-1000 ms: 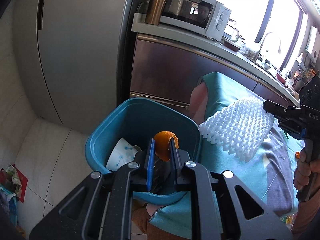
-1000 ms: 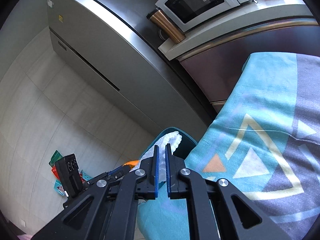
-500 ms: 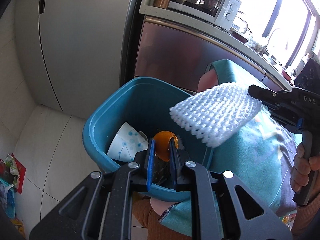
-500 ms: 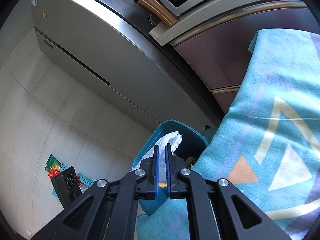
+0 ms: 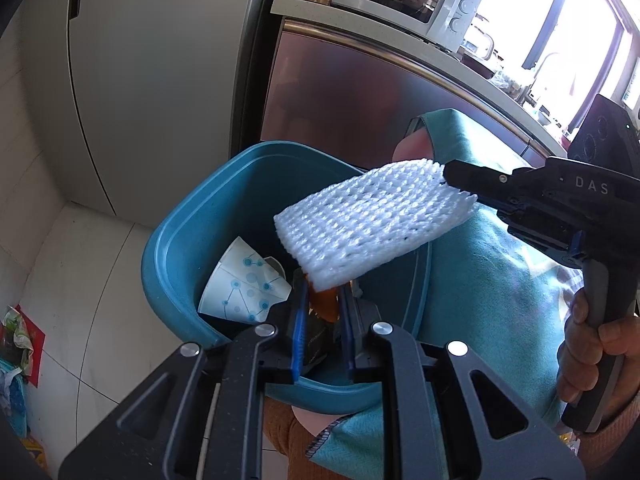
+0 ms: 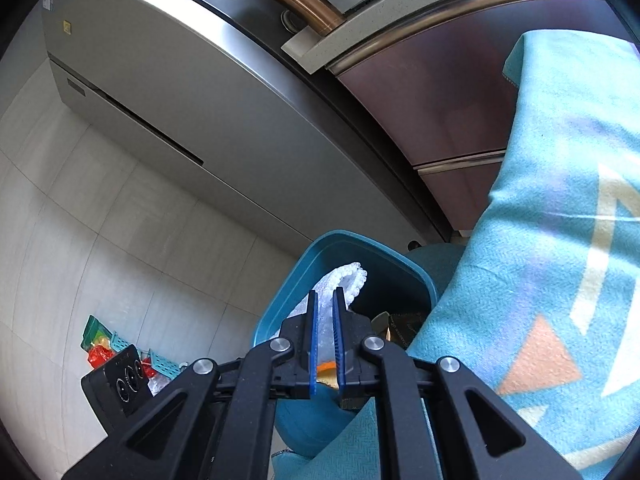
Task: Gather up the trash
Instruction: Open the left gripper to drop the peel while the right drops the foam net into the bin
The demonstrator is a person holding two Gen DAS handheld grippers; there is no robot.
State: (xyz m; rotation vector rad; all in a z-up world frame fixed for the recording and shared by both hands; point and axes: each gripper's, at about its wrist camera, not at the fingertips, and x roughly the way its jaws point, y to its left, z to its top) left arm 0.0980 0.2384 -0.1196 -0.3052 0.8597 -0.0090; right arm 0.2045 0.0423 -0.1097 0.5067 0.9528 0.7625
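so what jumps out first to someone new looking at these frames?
The white foam fruit net, pinched at one end by the right gripper, hangs over the open teal bin. Below it, the left gripper holds an orange peel inside the bin, beside a crumpled paper cup.

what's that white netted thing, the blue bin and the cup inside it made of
White netted sleeve: looks like soft foam mesh, matte, with an open knitted lattice, probably fruit packing.
Blue bin: seems moulded plastic, smooth with a slight sheen and a rounded rim.
Cup: likely paper, white with printed blue dots and lines; its rim looks crushed out of round.
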